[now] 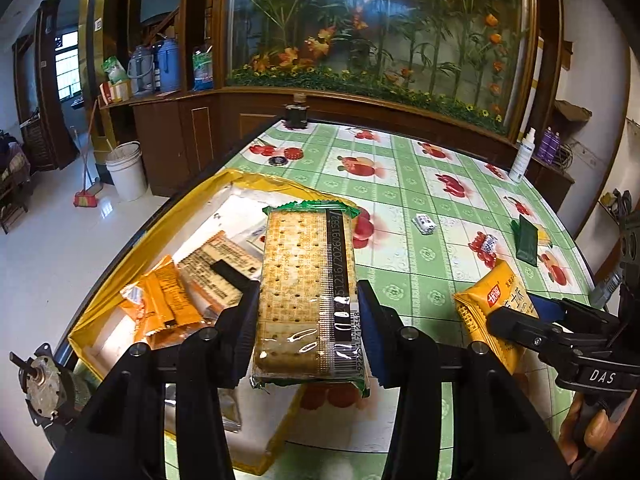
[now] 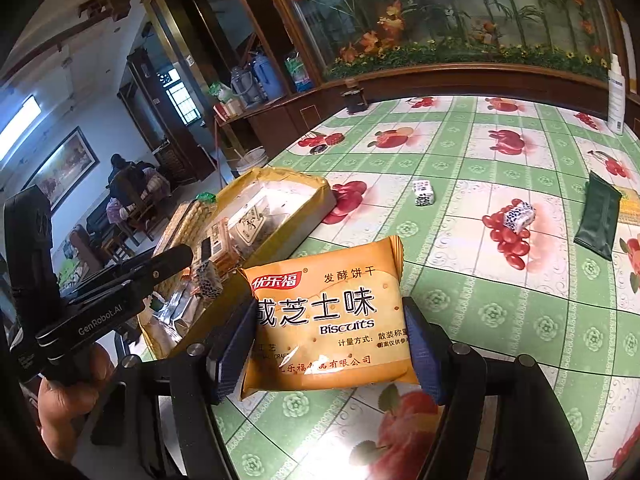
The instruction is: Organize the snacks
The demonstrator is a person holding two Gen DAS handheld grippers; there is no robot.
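Box [image 1: 100, 332] contents partly hidden behind left gripper [image 1: 308, 304], pinching clear-wrapped cracker pack [image 1: 306, 280] (green ends) above box. Right gripper [image 2: 332, 344] pinching orange biscuit pack [image 2: 328, 320] over table [image 2: 500, 300].

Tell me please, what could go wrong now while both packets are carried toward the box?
1. The long cracker packet is pinched only near its lower end by the left gripper, so it may pivot or slip.
2. The right gripper squeezes the orange biscuit packet by its sides; the biscuits might crack.
3. Both grippers are close together beside the yellow box; they could collide when dropping.
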